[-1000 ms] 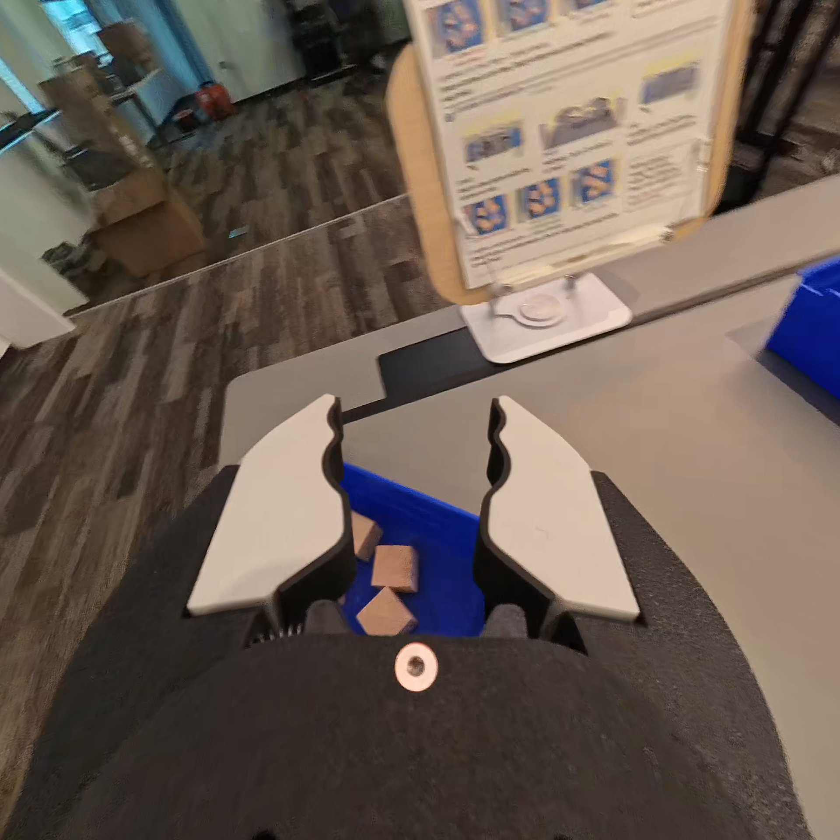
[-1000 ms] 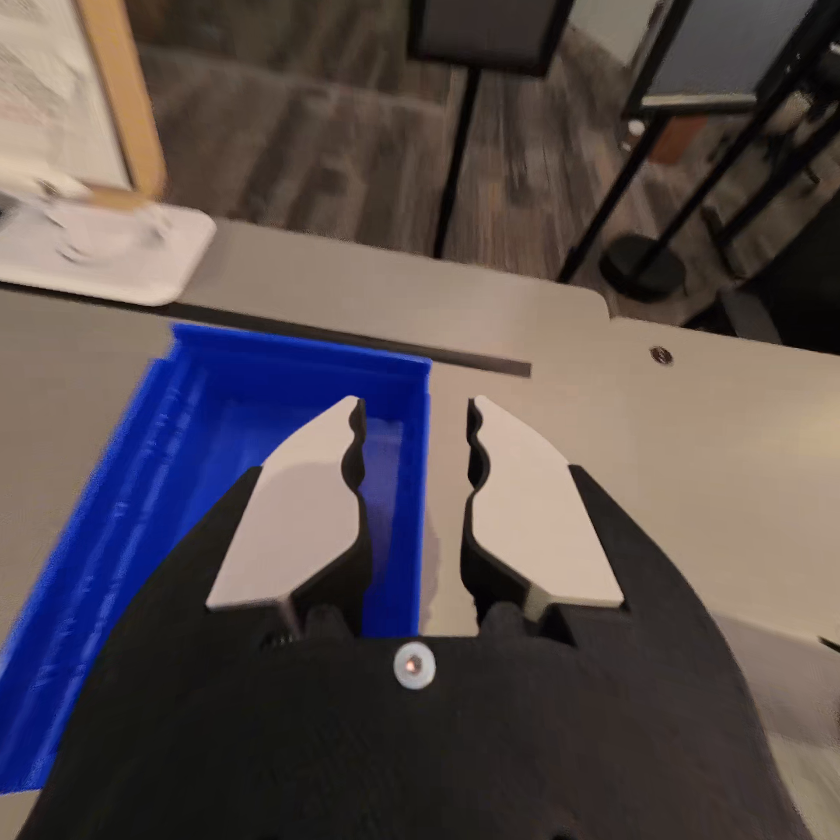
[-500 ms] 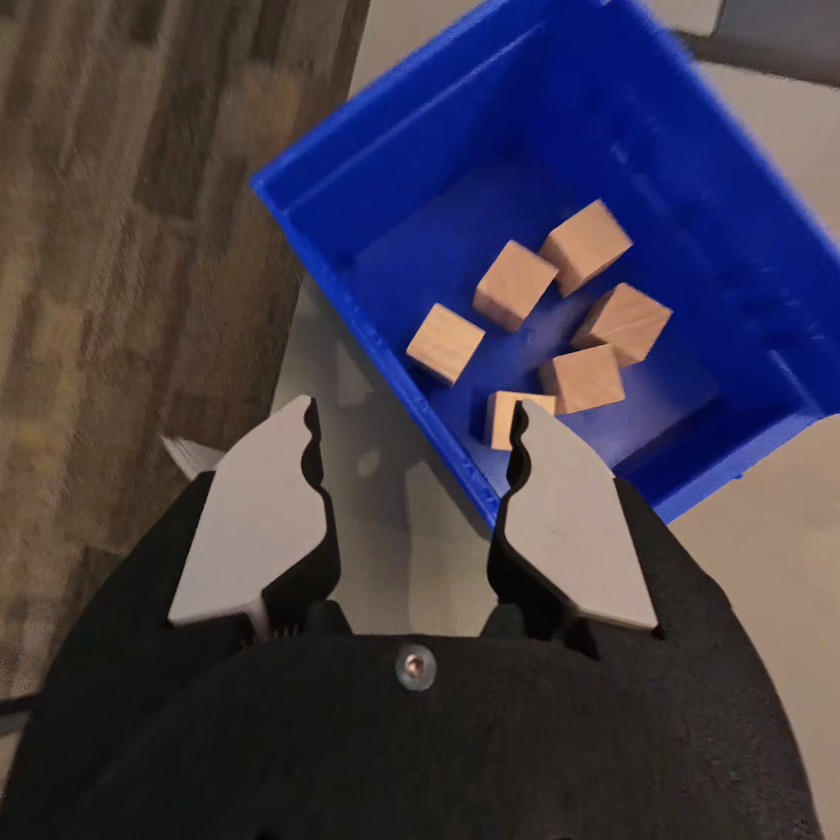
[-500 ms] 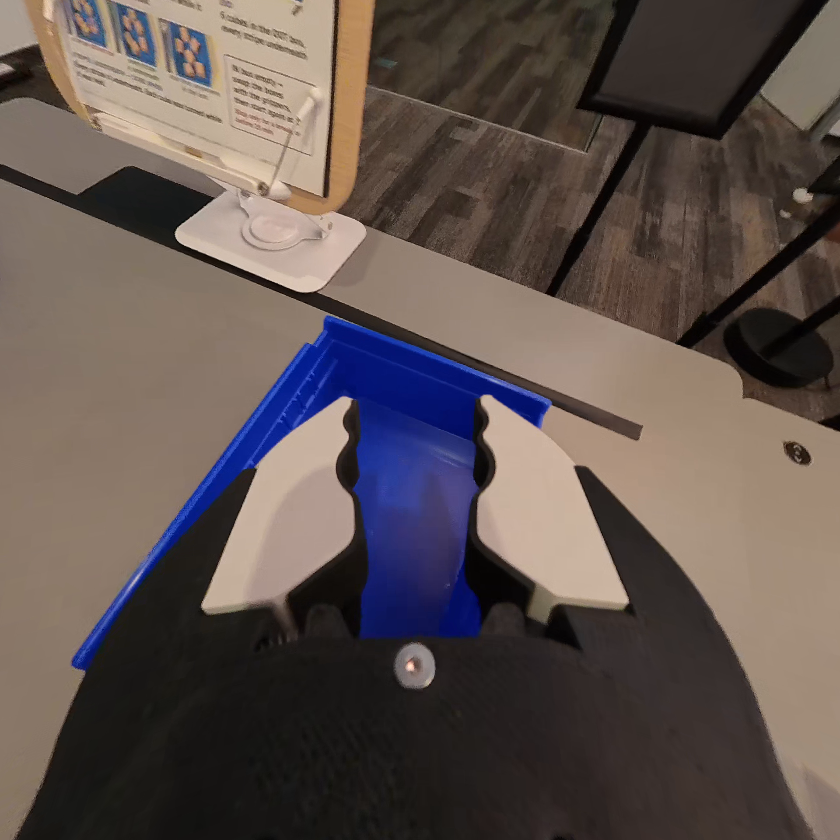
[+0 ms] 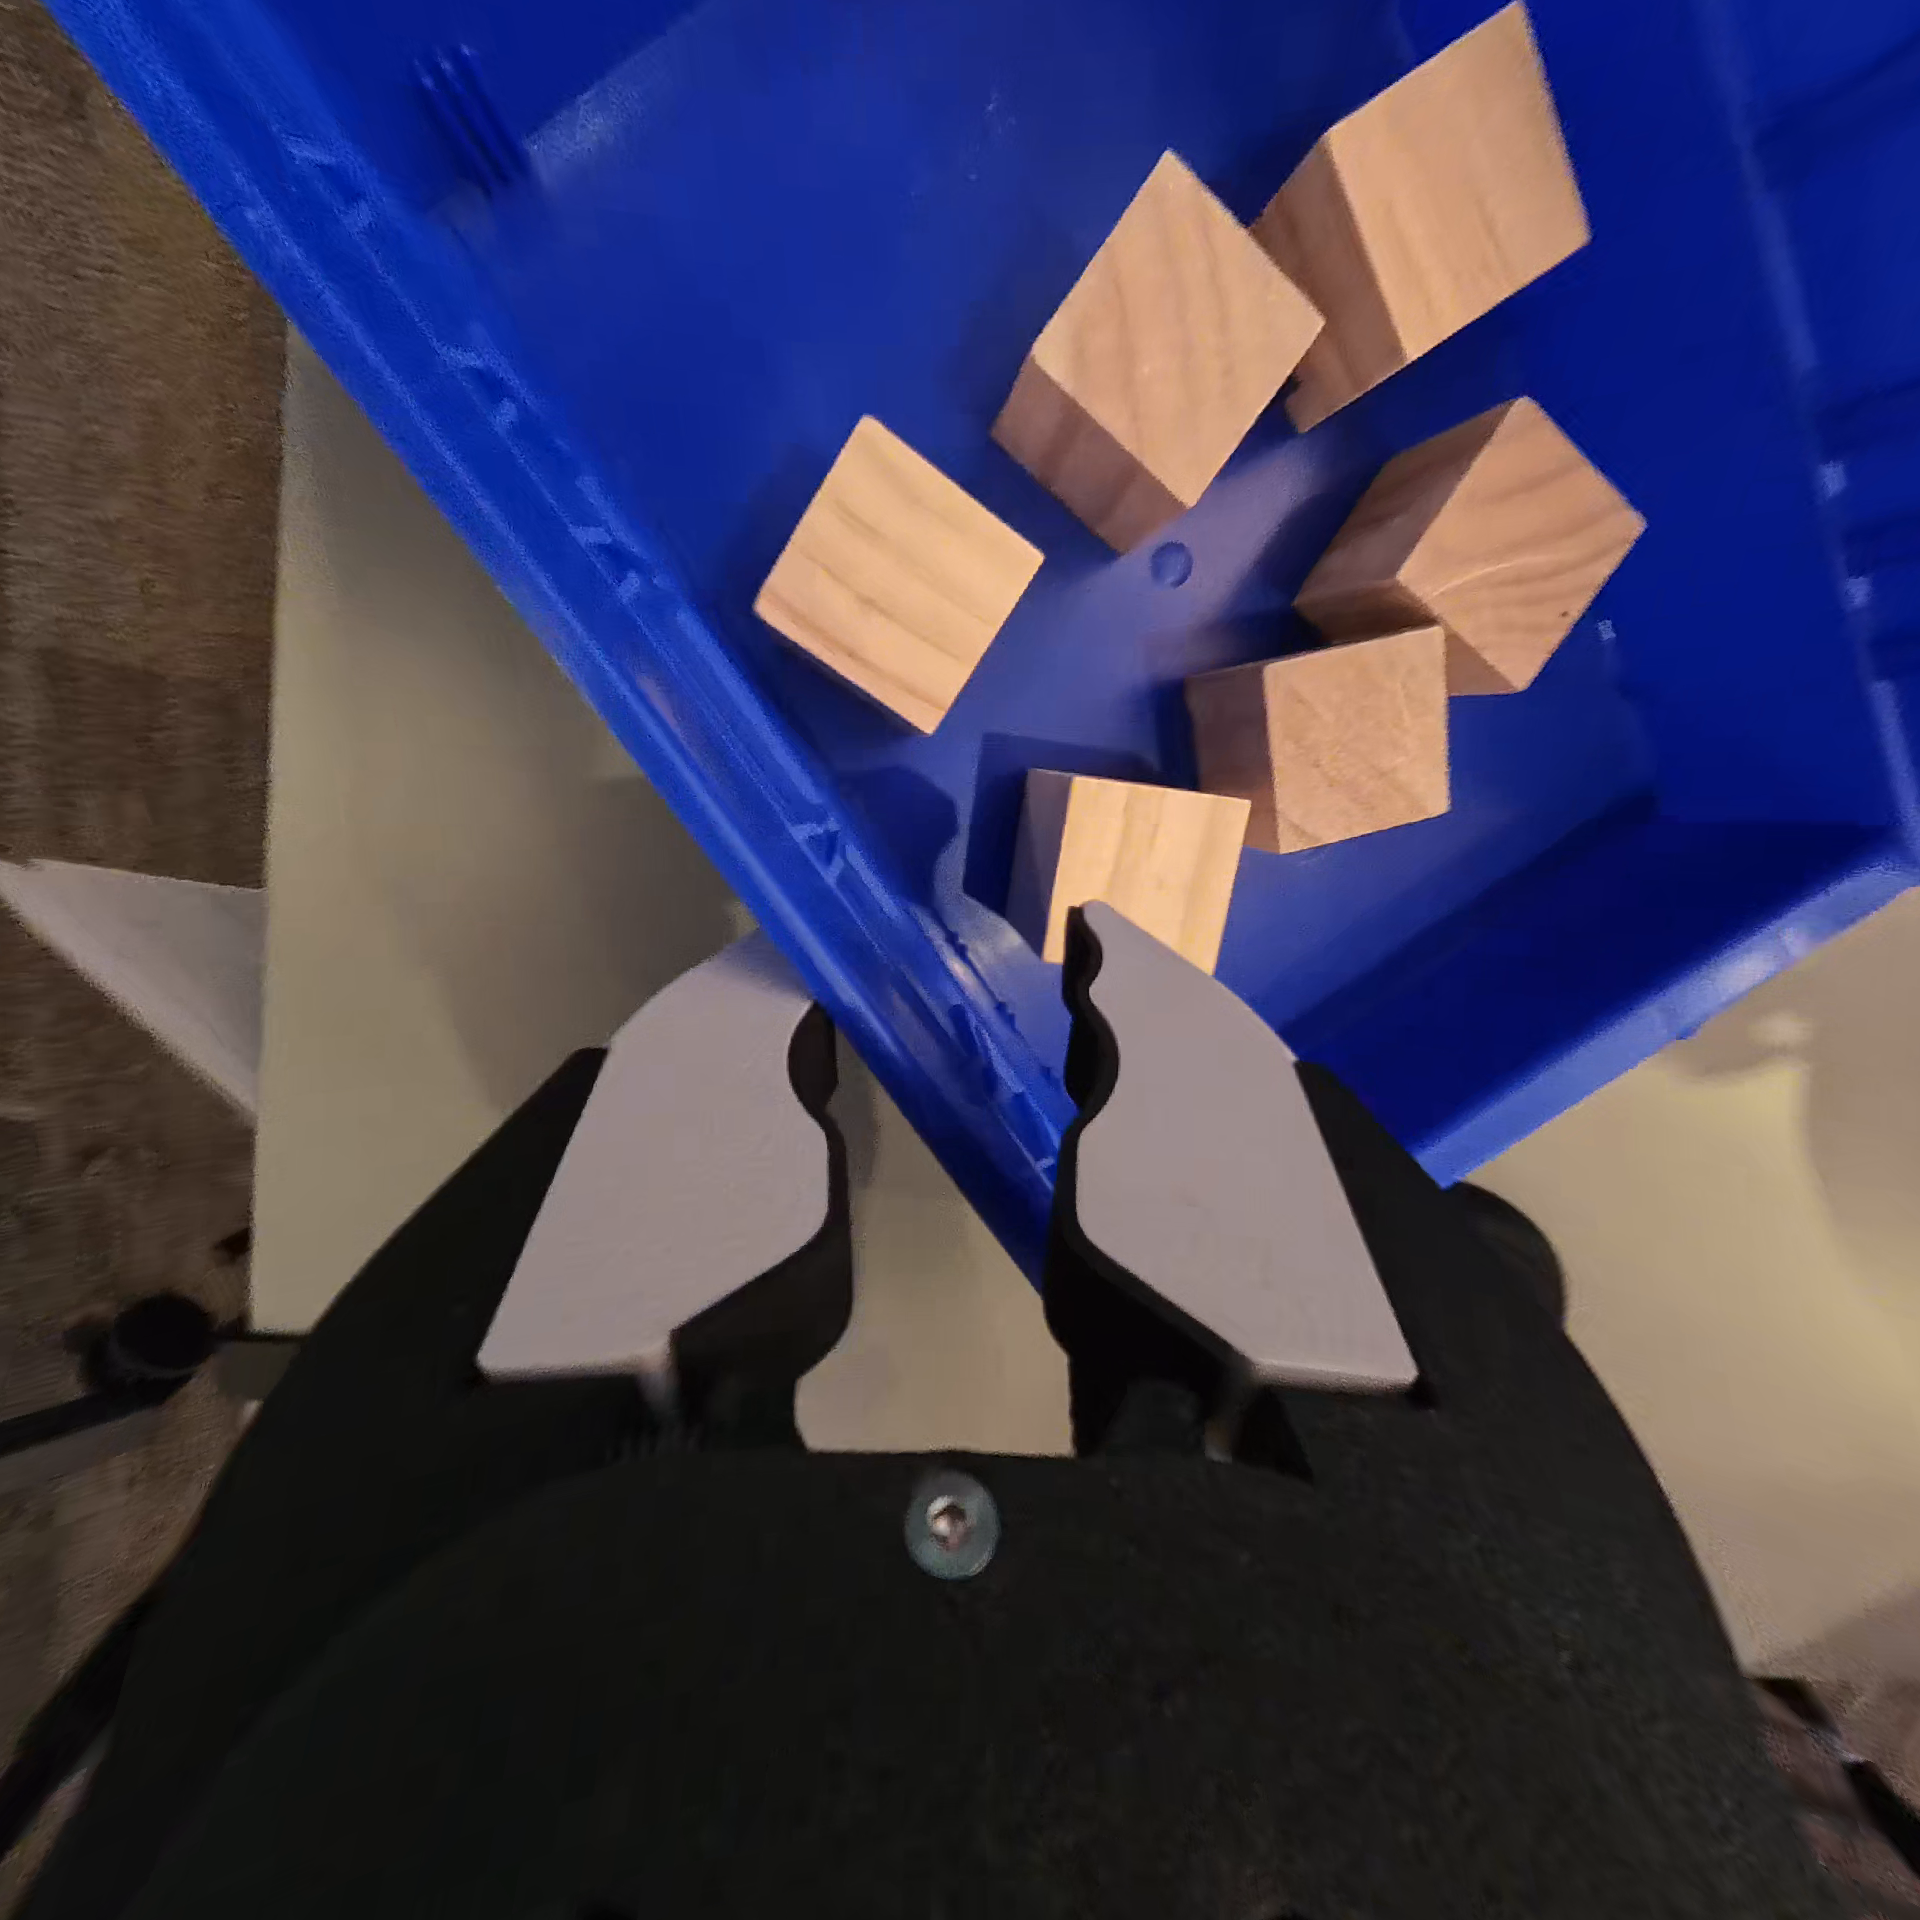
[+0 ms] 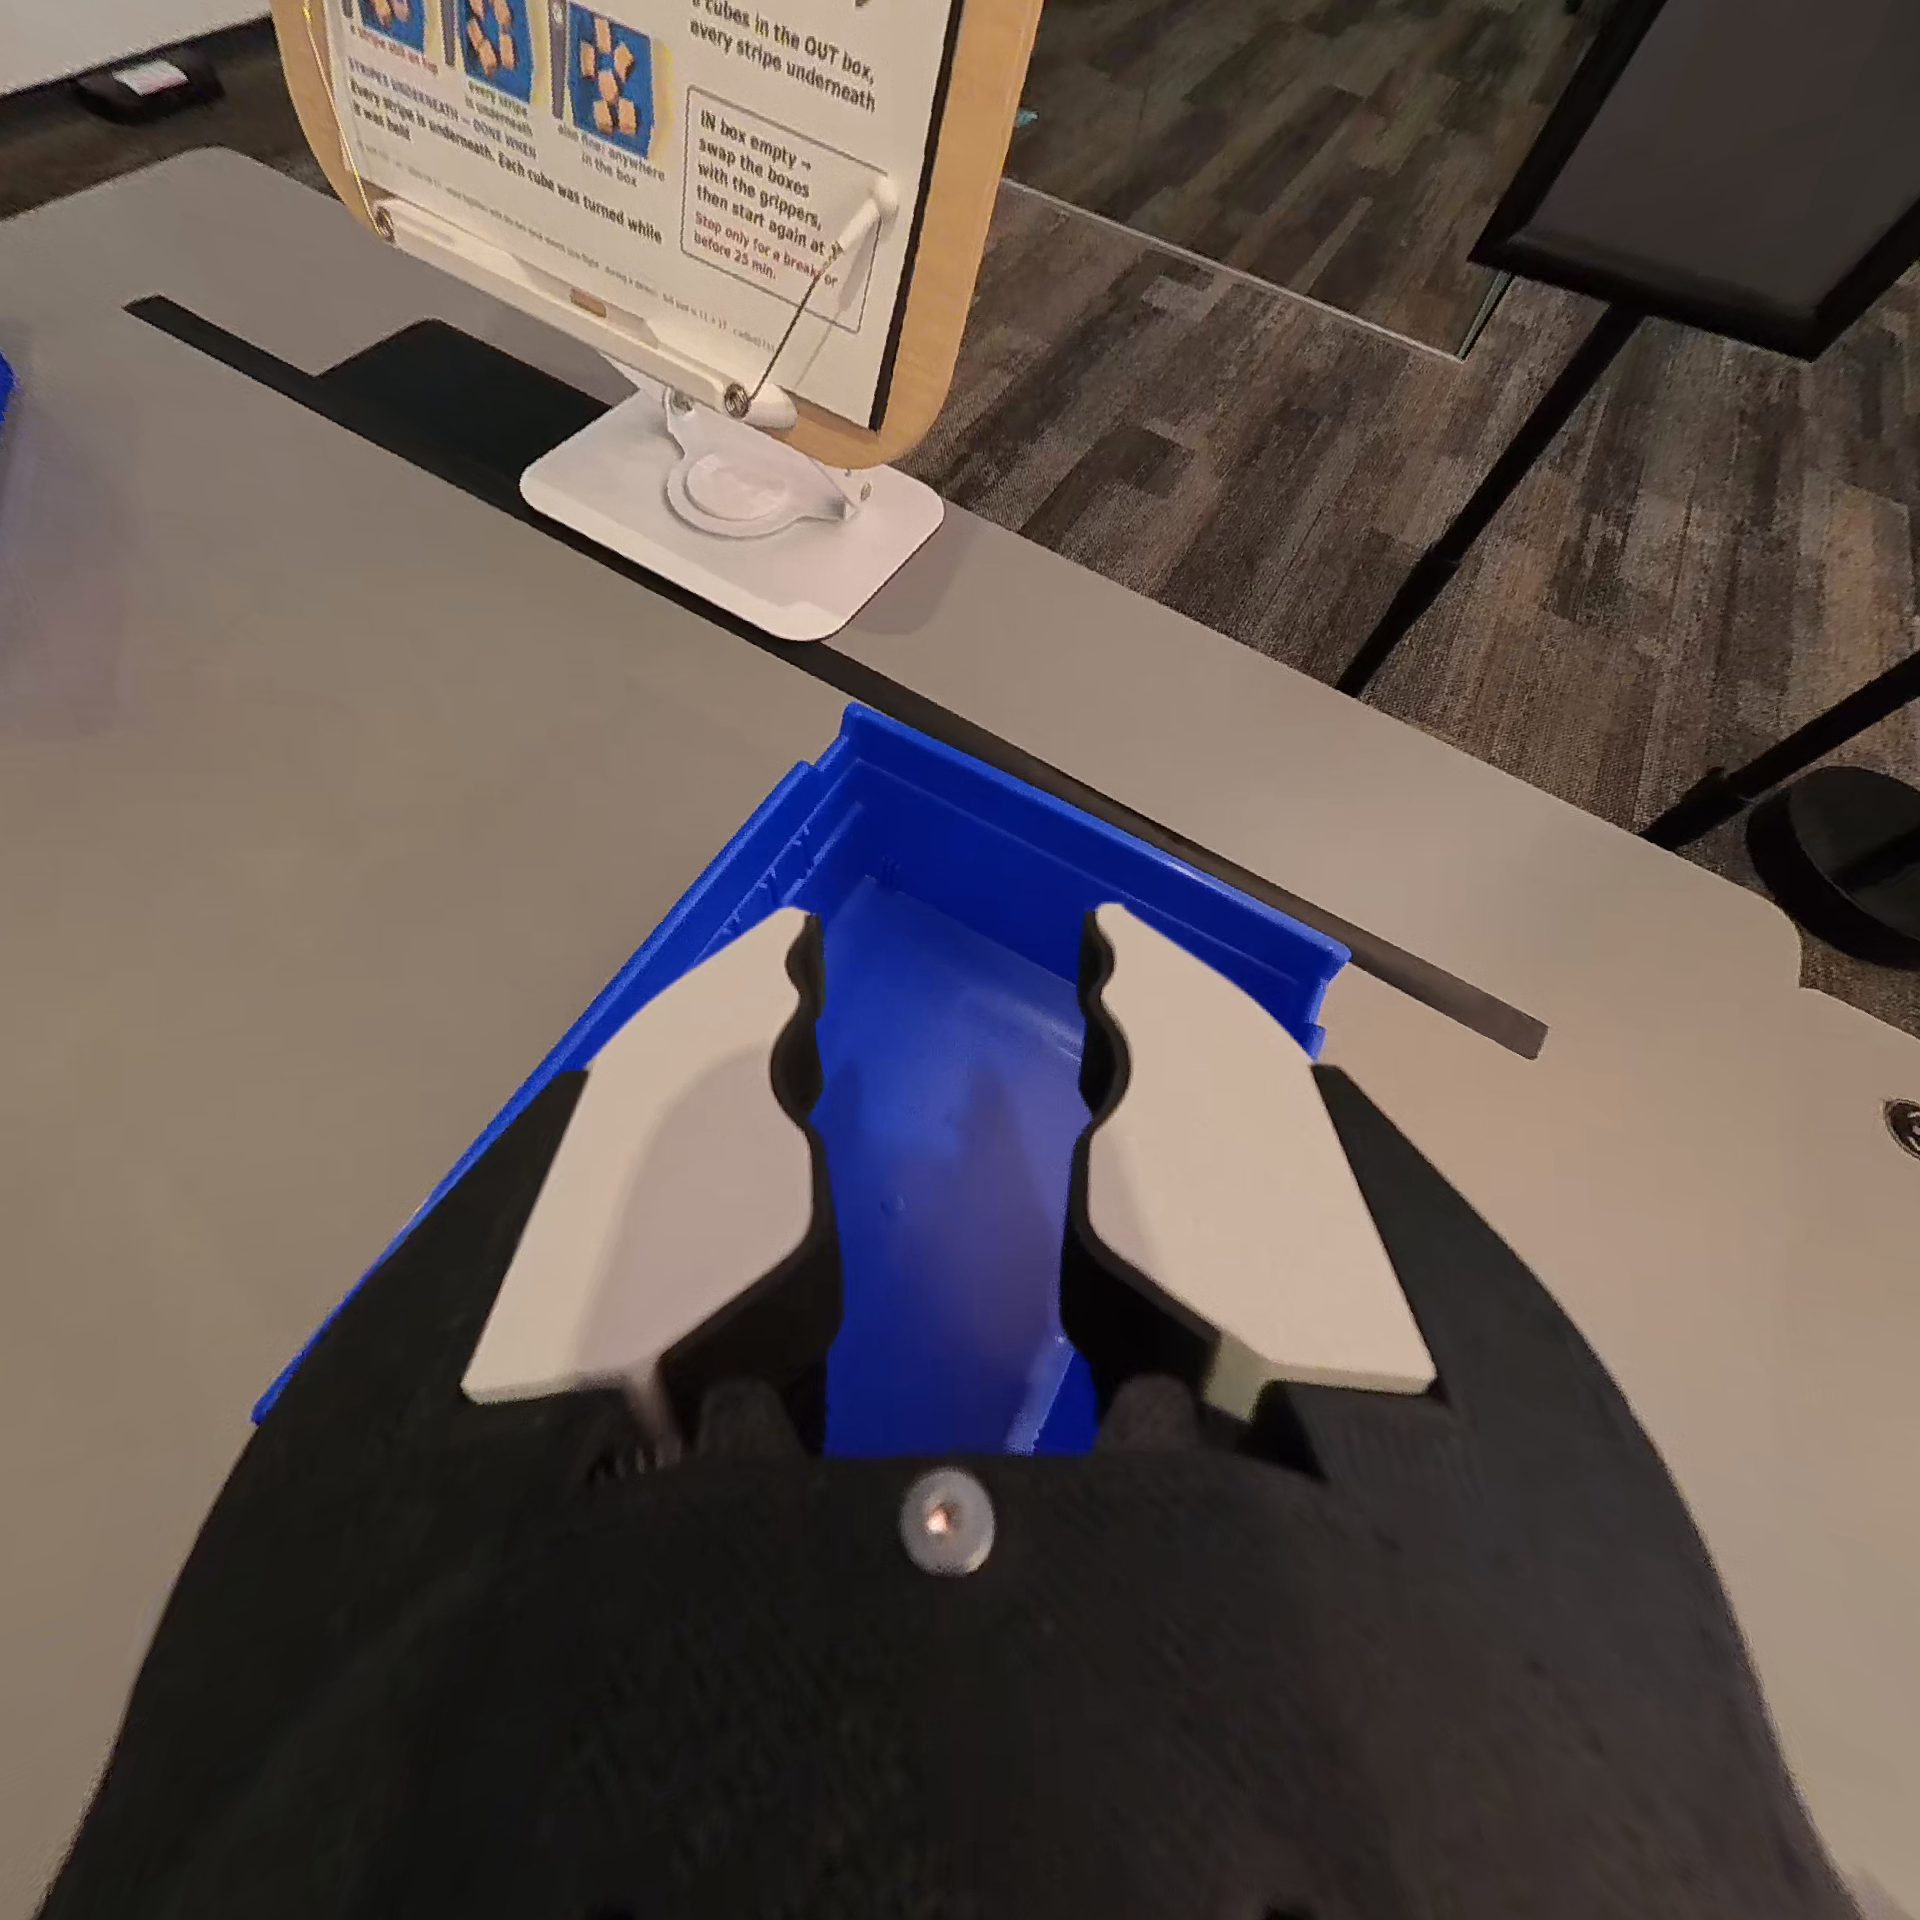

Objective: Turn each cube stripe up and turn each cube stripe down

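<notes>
In the left wrist view a blue bin (image 5: 727, 208) holds several plain wooden cubes; no stripe shows on any visible face. One cube (image 5: 899, 571) lies near the bin's left wall and another cube (image 5: 1143, 862) lies just ahead of my right fingertip. My left gripper (image 5: 925, 935) is open and straddles that wall: the left finger is outside and partly hidden by the rim, the right finger is inside. In the right wrist view my right gripper (image 6: 951, 920) is open and empty, held above a second blue bin (image 6: 1039, 831) that shows no cubes.
An instruction board on a white stand (image 6: 727, 499) stands at the grey table's (image 6: 312, 831) far edge. A black strip (image 6: 1351, 977) runs behind the second bin. The table's left edge (image 5: 270, 727) lies close to the cube bin, with floor beyond. A black stand base (image 6: 1839, 862) sits on the floor.
My left gripper has tipped down and moved close to the cube bin, ending astride its left wall. My right gripper has shifted over the other bin and stayed open.
</notes>
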`<action>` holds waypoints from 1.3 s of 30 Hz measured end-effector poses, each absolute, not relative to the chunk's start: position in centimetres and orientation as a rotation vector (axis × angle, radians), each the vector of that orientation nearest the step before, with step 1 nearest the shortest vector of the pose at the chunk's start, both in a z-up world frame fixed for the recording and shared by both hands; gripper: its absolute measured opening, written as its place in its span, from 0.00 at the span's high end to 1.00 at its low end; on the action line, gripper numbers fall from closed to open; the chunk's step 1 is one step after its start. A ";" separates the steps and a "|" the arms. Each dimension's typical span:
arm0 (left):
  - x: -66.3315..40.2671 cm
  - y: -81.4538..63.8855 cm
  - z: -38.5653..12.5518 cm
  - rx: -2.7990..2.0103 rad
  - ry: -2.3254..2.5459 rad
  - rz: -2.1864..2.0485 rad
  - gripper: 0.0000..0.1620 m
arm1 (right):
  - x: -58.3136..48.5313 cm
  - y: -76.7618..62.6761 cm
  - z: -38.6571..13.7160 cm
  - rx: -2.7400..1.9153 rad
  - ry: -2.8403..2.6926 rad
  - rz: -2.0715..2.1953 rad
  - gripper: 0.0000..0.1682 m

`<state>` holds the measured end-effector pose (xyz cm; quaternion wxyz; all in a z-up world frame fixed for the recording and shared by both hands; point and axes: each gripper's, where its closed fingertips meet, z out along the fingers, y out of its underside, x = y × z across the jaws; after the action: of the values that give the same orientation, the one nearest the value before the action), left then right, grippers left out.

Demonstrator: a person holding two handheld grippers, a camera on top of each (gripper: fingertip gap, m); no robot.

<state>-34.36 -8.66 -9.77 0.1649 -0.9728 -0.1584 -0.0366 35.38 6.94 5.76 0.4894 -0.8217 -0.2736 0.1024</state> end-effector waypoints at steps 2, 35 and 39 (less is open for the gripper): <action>-34.7 -8.2 -9.9 -2.811 -0.380 -0.025 0.75 | 35.2 6.9 5.7 -1.991 -0.683 0.241 0.72; -22.0 -0.3 0.4 -2.184 0.675 -0.124 0.61 | 30.4 8.4 0.3 -2.088 -0.975 -0.009 0.73; -16.9 -2.1 -2.2 -2.187 0.998 -0.154 0.63 | 29.6 8.3 0.0 -2.070 -1.017 -0.040 0.73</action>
<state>-16.90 -2.13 -2.18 0.3584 -0.8476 0.3868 -0.0595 29.57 8.30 0.03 0.4054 -0.8204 -0.4029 -0.0158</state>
